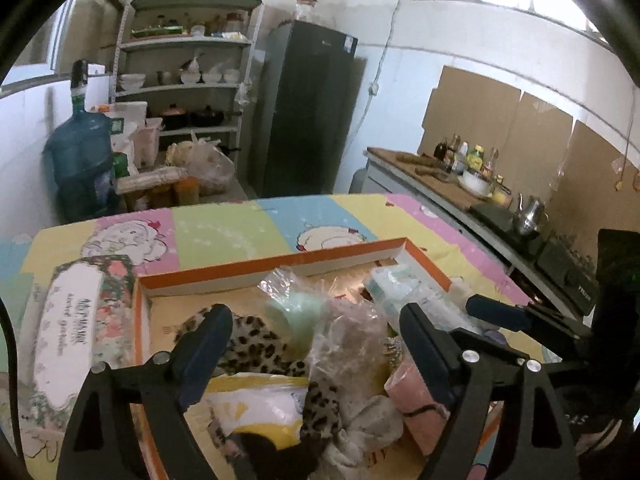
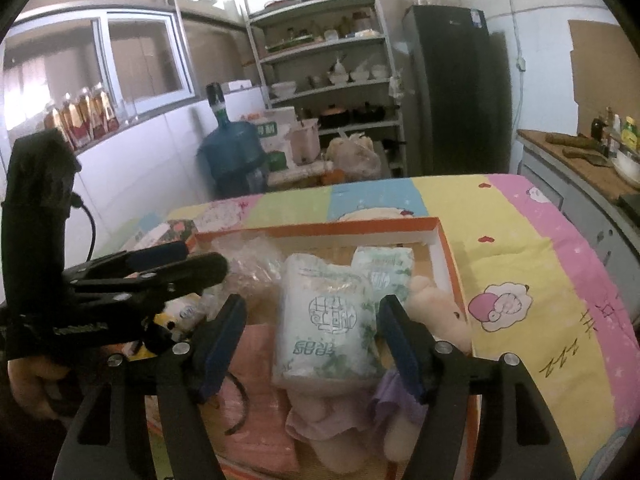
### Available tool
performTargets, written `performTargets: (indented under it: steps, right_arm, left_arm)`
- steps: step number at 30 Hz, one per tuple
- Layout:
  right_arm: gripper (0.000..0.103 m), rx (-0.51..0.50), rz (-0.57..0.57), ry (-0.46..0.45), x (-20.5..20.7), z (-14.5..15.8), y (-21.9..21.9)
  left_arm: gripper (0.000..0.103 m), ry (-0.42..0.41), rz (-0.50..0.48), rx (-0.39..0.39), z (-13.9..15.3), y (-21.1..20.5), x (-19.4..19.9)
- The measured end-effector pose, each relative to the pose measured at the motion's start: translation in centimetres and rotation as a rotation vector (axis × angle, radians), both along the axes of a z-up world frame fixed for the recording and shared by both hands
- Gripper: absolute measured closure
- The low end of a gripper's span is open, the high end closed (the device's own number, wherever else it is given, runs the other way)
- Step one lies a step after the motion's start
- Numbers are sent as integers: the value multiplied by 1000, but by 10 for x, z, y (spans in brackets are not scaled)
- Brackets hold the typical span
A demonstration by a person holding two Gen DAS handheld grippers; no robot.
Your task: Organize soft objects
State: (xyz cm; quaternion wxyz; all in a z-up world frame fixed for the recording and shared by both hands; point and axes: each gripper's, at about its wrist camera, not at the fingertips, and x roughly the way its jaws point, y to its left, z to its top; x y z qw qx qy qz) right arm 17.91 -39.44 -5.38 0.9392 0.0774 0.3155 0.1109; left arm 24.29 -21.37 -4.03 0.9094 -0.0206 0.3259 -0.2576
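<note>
Soft things crowd the orange tray (image 2: 448, 240) on the bedsheet: a tissue pack (image 2: 326, 320) at centre, a pink towel (image 2: 256, 412) at seven o'clock. The right gripper (image 2: 312, 344) hangs wide over the pack, gripping nothing; best to lower squarely and squeeze its middle. The left gripper (image 1: 316, 344), also wide and empty, hovers above the leopard cloth (image 1: 256, 344).

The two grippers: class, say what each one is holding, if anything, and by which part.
Nothing is held. The left gripper is open above the leopard-print cloth; the right gripper is open around the white tissue pack, not clamping it.
</note>
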Motion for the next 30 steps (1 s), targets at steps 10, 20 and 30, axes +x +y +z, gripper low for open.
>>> performTargets:
  steps: [10, 20, 30]
  right_arm:
    - [32, -26, -13, -69, -30, 21, 26]
    - [32, -47, -52, -214, -84, 53, 78]
    - [32, -72, -112, -338, -145, 66, 139]
  left_arm:
    - [17, -96, 44, 0, 23, 23, -36]
    - [18, -261, 171, 45, 49, 69, -101]
    - [18, -375, 395, 85, 62, 123, -191]
